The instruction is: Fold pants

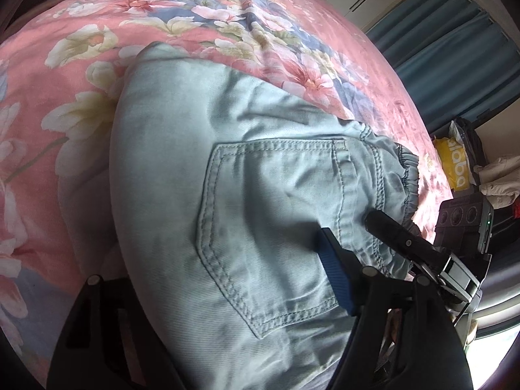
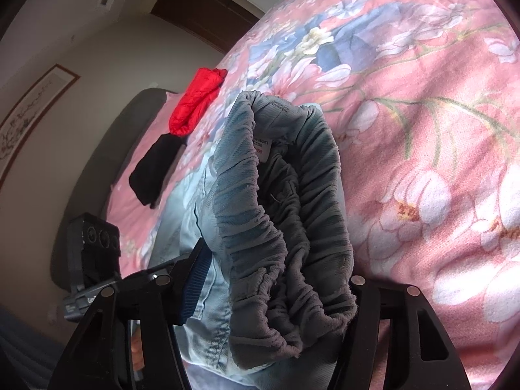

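Light blue denim pants lie on the pink floral bed cover, back pocket up, elastic waistband to the right. My left gripper straddles the pants near the pocket; its blue-padded right finger presses the cloth and its left finger is hidden by fabric. In the right wrist view the bunched elastic waistband fills the gap of my right gripper, which is shut on it. The right gripper also shows in the left wrist view at the waistband edge.
A red garment and a black garment lie farther up the bed near the headboard. In the left wrist view, a yellow bag, clothes and blue curtains stand beyond the bed's right edge.
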A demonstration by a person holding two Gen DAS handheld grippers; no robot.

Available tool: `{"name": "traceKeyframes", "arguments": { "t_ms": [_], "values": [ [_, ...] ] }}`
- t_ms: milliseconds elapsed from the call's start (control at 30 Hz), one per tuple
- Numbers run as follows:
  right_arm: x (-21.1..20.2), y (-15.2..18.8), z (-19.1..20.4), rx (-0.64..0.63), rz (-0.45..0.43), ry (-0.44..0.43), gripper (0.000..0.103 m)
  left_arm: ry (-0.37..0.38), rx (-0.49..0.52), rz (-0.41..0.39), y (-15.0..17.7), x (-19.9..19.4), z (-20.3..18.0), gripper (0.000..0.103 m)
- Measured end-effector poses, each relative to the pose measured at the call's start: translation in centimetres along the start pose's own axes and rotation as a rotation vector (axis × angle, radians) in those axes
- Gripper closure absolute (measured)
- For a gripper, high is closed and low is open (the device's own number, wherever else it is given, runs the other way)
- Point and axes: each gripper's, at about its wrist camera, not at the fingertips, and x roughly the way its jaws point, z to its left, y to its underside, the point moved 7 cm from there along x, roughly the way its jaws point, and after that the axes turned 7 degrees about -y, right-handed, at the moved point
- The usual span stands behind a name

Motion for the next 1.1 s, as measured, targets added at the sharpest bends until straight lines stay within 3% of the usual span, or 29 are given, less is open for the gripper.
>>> {"name": "traceKeyframes", "arguments": {
  "t_ms": [267,433,567,833,1100],
  "values": [
    [0.0,0.3,0.8,-0.061,-0.02,0.118,0.052,-0.162,0.091,-0.043,0.2,-0.1,-1.1,0.041],
    [0.2,0.3,1.6,-0.112,-0.03,0.191,0.057,-0.194,0.105,-0.058,0.2,-0.4,-1.0,0.049],
    [0.0,0.3,3.4,-0.176,-0.061,0.23,0.064,-0.229,0.135,-0.084,0.3,-1.4,-1.4,0.062],
    [-0.7,0.6,7.2,-0.341,-0.103,0.299,0.069,-0.201,0.116,-0.122,1.1,-3.6,-1.1,0.067],
    [-0.8,1.1,9.6,-0.391,-0.107,0.294,0.069,-0.18,0.085,-0.168,1.7,-6.6,-0.3,0.067]
  ]
}}
